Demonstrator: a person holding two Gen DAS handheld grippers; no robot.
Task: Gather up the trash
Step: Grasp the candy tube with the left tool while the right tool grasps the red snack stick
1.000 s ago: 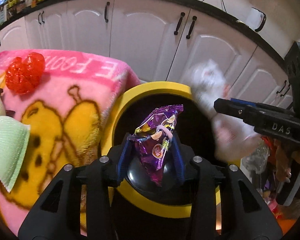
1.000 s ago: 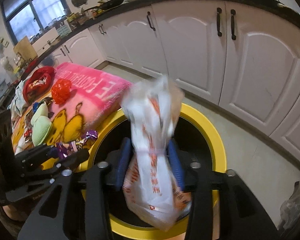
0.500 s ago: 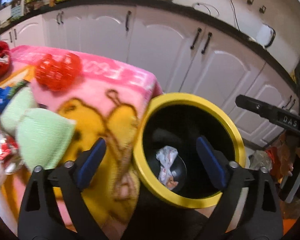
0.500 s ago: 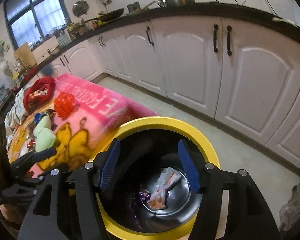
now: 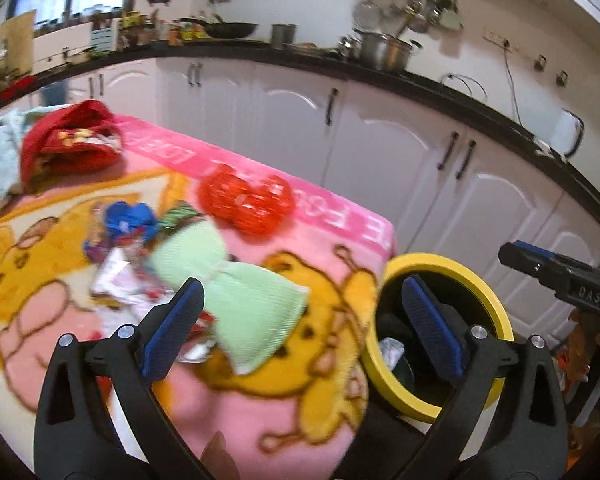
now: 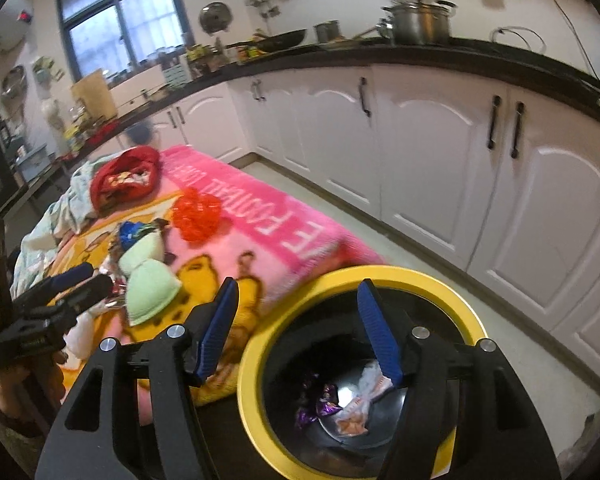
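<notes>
The left gripper [image 5: 302,322] is spread wide and empty – wrappers [image 5: 120,276] are scattered on the blanket [image 5: 296,412] just past it. The right gripper [image 6: 300,326], jaws also parted, is held over the bin [image 6: 456,300] – a purple wrapper [image 6: 320,402] and white bag [image 6: 360,400] are seen below.

Bin mouth [image 6: 440,280] unobstructed; wrappers [image 5: 116,276] crowd the blanket [image 5: 300,432].

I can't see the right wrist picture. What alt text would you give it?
An open gripper hangs over a yellow-rimmed bin with a purple wrapper and a white wrapper at the bottom. Left of the bin, a pink blanket holds more litter, with white kitchen cabinets behind.
</notes>
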